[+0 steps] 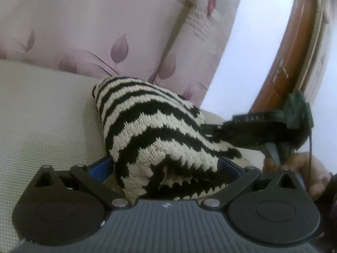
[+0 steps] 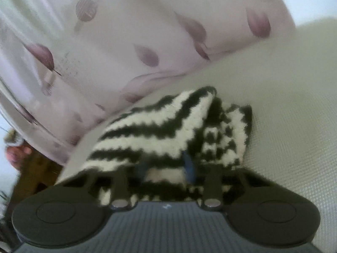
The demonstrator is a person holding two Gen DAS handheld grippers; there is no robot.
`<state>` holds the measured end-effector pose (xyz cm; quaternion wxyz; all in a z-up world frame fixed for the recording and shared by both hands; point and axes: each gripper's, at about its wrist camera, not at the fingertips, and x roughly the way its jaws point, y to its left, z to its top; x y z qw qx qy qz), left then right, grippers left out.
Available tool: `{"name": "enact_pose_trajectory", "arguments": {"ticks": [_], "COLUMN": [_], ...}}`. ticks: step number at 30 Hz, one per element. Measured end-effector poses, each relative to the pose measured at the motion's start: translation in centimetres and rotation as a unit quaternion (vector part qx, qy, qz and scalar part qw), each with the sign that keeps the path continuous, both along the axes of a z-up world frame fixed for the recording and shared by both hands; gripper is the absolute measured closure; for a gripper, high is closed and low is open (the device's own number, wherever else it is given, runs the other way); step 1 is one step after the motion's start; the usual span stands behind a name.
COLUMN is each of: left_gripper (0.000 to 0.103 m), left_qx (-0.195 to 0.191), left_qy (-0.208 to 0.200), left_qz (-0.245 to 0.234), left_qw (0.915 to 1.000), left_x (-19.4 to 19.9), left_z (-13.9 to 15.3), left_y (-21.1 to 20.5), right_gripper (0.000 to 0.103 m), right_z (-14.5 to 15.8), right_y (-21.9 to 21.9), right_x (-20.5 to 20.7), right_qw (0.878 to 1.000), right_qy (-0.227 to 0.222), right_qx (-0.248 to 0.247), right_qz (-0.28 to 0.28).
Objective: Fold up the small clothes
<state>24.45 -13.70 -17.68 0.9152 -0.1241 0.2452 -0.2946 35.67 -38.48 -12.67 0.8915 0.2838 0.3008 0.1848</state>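
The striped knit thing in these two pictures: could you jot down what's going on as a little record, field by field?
item: black-and-cream striped knit garment, bunched up, partly lifted
surface: pale woven cushion
backdrop: pink fabric with purple leaf print
left gripper: fingers spread wide, knit bunched between them
right gripper: fingers close together, pinching the knit
fold progress: not yet a neat fold
other: wooden furniture to the right

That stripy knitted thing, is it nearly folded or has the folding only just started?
Midway, at a guess. The striped knit is bunched and lifted off the cream cushion, one layer already draped over another. The right hand-held gripper is pinching an edge; the left hand-held gripper has cloth between wide-apart fingers, so its grip is unclear. Still to do: lay it flat and finish the fold.
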Motion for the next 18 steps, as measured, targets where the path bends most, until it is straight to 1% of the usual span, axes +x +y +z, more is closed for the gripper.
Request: {"name": "enact_pose_trajectory", "arguments": {"ticks": [1,2,3,4,5,7,8,9,10,11,12,13,14,15,16,17,18], "left_gripper": [0.001,0.001,0.001,0.001,0.001,0.001,0.001,0.001,0.001,0.001,0.001,0.000,0.000,0.000,0.000,0.000,0.000], "left_qx": [-0.006,-0.012,-0.016,-0.018,-0.018,-0.020,-0.021,-0.021,-0.019,-0.018,-0.018,-0.019,-0.019,-0.019,-0.020,-0.022,-0.024], "left_qy": [-0.007,-0.015,-0.021,-0.023,-0.022,-0.021,-0.024,-0.025,-0.024,-0.024,-0.024,-0.023,-0.022,-0.020,-0.018,-0.016,-0.014], "left_qz": [0.007,0.014,0.021,0.024,0.024,0.026,0.026,0.026,0.027,0.027,0.028,0.028,0.028,0.028,0.028,0.027,0.027], "left_qw": [0.9999,0.9997,0.9994,0.9993,0.9993,0.9992,0.9992,0.9991,0.9992,0.9992,0.9992,0.9992,0.9992,0.9992,0.9992,0.9993,0.9993], "left_x": [-0.3,-0.6,-0.8,-0.8,-0.7,-0.7,-0.8,-0.8,-0.8,-0.8,-0.8,-0.8,-0.7,-0.8,-0.7,-0.6,-0.5], "left_z": [0.1,0.2,0.2,0.4,0.3,0.4,0.4,0.5,0.5,0.5,0.4,0.4,0.4,0.3,0.3,0.2,0.2], "left_y": [0.2,0.4,0.6,0.6,0.6,0.5,0.5,0.5,0.5,0.5,0.5,0.5,0.5,0.6,0.6,0.7,0.7], "right_gripper": [0.096,0.097,0.103,0.103,0.103,0.103,0.102,0.098,0.097,0.096,0.089,0.075,0.066,0.050,0.039,0.037,0.038], "right_z": [0.2,0.9,1.6,2.2,2.6,2.3,2.4,2.7,2.8,2.8,2.6,2.4,2.1,1.6,1.0,0.4,-0.1], "right_y": [-0.1,-0.5,-0.9,-1.5,-2.8,-5.1,-5.5,-5.9,-6.0,-5.6,-5.0,-3.9,-2.8,-1.9,-1.3,-0.9,-0.5], "right_x": [-0.3,-1.0,-1.5,-2.1,-2.2,-2.3,-2.7,-3.0,-3.1,-2.8,-2.5,-2.3,-2.0,-1.5,-1.1,-0.9,-0.8], "right_qw": [1.000,0.999,0.996,0.992,0.990,0.995,0.995,0.995,0.995,0.996,0.996,0.997,0.998,0.999,0.999,0.999,0.999], "right_qy": [-0.010,-0.034,-0.055,-0.067,-0.069,-0.066,-0.081,-0.082,-0.076,-0.066,-0.059,-0.052,-0.041,-0.022,-0.007,0.000,0.002], "right_qx": [-0.013,-0.034,-0.062,-0.095,-0.103,-0.050,-0.032,-0.012,0.018,0.050,0.066,0.063,0.053,0.045,0.037,0.035,0.035], "right_qz": [-0.003,-0.010,-0.024,-0.049,-0.067,-0.057,-0.056,-0.064,-0.065,-0.041,-0.018,0.002,0.013,0.022,0.027,0.027,0.026]}}
